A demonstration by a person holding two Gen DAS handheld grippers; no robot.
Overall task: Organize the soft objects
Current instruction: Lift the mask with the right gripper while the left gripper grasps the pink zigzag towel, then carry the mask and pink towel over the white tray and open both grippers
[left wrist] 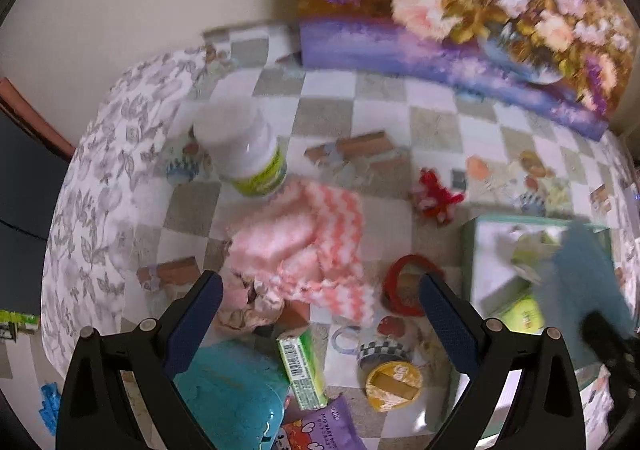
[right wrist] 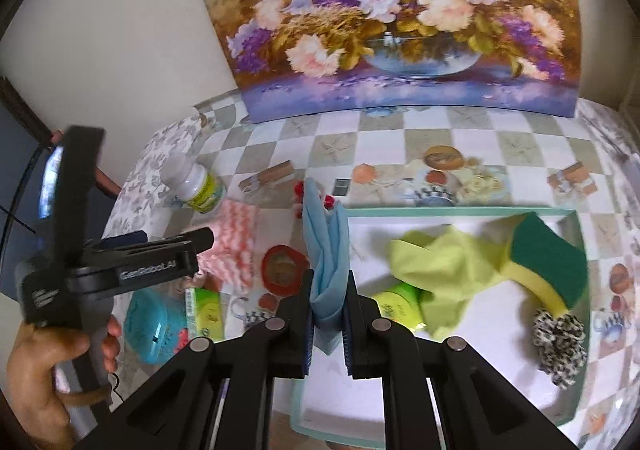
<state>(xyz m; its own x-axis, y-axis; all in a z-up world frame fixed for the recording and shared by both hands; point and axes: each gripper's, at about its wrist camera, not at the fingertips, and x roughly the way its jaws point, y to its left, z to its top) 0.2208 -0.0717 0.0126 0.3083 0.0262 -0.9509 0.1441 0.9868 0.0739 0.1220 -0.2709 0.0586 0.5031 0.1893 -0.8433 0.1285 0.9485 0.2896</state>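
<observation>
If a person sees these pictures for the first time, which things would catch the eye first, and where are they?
The big flower painting leaning against the wall behind the table probably draws the eye first. Next comes the blue cloth pinched in the right gripper at the left edge of the white tray, which holds a green cloth and a sponge. The pink cloth lies ahead of the open left gripper.

Home dining table, checkered tablecloth (right wrist: 400,137) (food prints), flower painting (right wrist: 384,17)
</observation>
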